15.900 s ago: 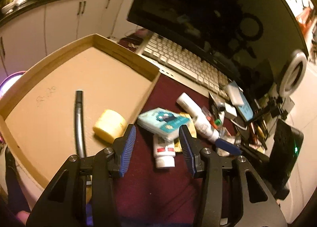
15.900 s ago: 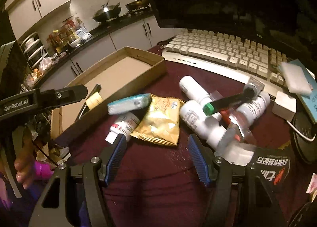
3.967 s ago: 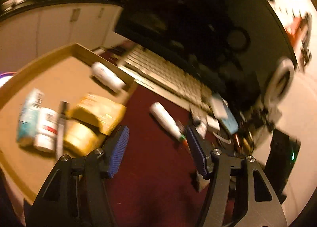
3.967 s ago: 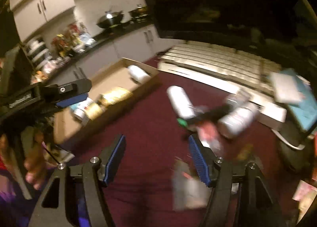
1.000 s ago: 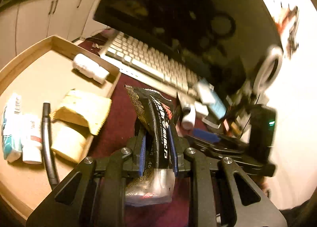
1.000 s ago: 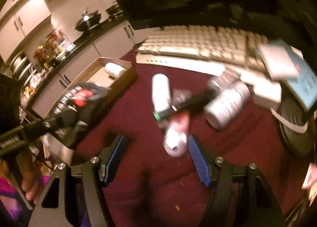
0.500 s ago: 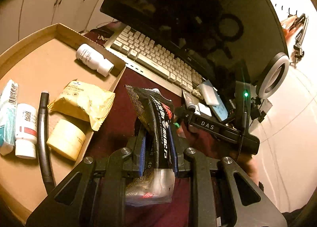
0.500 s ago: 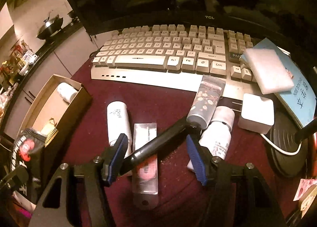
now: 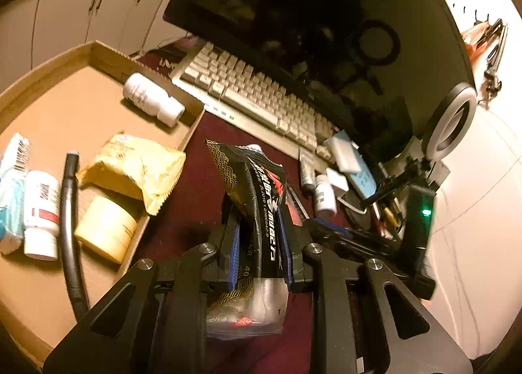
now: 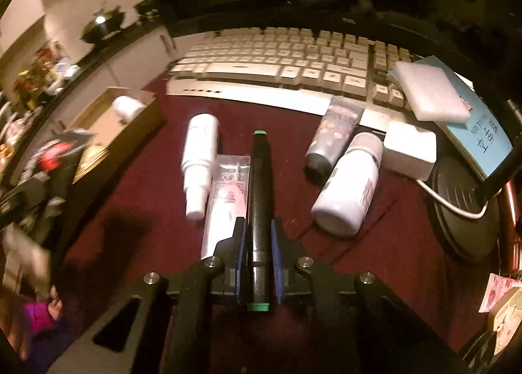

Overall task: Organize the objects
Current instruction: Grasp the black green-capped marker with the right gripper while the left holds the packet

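My left gripper is shut on a black snack packet, held upright over the dark red table beside the cardboard box. In the right wrist view my right gripper has its jaws closing tight on a black marker with green ends. The pads press its barrel, which points straight ahead between the fingers. Under and beside the marker lie a clear flat packet and a white spray bottle. A white pill bottle and a dark tube lie to the right.
The box holds a white bottle, a yellow pack, a yellow roll, a black hose and a white tube. A keyboard and monitor stand behind; a white charger and clutter lie at the right.
My right gripper has gone from wide open to shut on the black marker, which now lies straight between the fingers instead of slanting on the table. The left gripper still holds the packet.
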`<state>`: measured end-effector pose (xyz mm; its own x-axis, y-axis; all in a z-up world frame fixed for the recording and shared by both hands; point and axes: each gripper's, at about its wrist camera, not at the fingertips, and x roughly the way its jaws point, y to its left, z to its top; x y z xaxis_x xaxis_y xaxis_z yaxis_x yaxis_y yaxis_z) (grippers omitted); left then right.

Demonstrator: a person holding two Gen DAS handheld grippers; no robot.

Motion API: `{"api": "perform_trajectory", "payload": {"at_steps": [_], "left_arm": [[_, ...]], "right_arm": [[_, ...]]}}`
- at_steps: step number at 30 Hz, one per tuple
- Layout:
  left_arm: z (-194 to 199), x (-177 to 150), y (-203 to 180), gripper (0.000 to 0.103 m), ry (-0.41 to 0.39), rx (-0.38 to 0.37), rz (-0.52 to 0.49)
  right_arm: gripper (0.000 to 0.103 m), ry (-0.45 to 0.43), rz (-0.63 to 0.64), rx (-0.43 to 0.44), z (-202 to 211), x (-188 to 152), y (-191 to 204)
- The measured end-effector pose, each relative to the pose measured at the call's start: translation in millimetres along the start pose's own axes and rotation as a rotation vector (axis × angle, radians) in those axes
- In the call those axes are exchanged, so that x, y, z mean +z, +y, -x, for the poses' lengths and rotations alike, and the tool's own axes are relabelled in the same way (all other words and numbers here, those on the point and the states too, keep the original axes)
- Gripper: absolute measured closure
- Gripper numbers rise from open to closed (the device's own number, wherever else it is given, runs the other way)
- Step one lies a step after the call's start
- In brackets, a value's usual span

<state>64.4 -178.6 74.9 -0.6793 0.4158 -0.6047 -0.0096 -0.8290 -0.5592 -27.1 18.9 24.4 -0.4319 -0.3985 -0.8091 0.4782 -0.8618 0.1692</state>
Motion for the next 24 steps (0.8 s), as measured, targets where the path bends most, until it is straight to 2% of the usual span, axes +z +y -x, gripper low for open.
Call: {"api": "perform_trajectory", "payload": {"at_steps": [7,10,15,17,21,24], "left_arm": [[-23,-10,-4,0.083,0.087,0.014,0.0],[-32,-15,-6,0.083,0.117,0.03,-0.009],[-42,-19,-6,0.083,0.157,0.053,-0.023],[-46,-20,-4,0.083,0.164,0.068,-0.016],[-51,-23,4,0.083,0.165,0.086,0.016],[-49,-24,8,0.083,0.148,0.072,0.042]], "right_arm": [[0.09,0.002,0.027,0.009,1,-6,-4],[0.089,0.005,0.013,0.019,-2,-2,-8],[0.089,0.03,0.061,0.015,-13,7,-4],[0.089,0.045,0.074,0.012,-20,9,-3],[0.089,0.019,0.09,0.001,-22,11,-3],[0.09,0.01,0.073,0.005,-19,8,-6]]}}
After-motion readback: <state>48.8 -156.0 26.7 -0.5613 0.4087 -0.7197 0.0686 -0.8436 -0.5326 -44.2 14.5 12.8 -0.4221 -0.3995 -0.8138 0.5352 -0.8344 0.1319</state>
